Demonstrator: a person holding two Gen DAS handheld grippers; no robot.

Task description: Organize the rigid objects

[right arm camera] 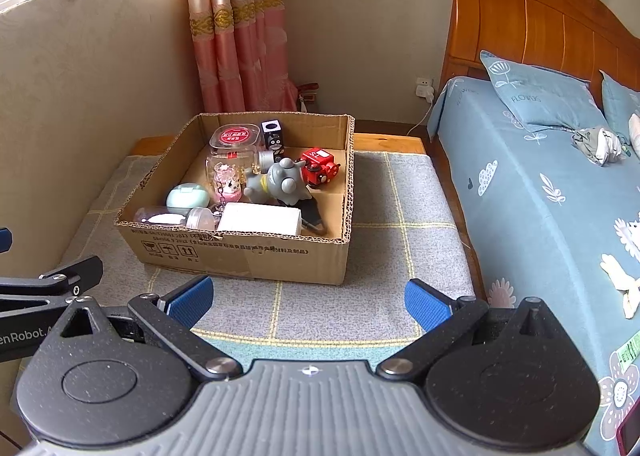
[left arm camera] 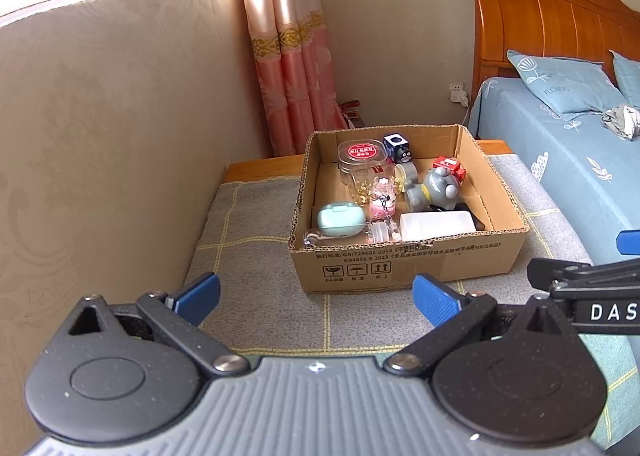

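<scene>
On the checked mat ahead, cardboard box (right arm camera: 256, 252) holds crowded trinkets: grey figurine (right arm camera: 280, 183), red toy (right arm camera: 320, 171), lying clear bottle (right arm camera: 176, 217). Left gripper (left arm camera: 316, 296) and right gripper (right arm camera: 308, 298) fingers spread wide, empty. Risk: a reach could jostle neighbours; the bottle could roll.

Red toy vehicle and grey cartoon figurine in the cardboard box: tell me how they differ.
The red toy vehicle is boxy, bright red with black details; the grey cartoon figurine is rounded and grey with a yellow collar. The figurine looks larger and lies tipped over; the vehicle sits nearer the box's far right side. Both rest inside the cardboard box, side by side.
</scene>
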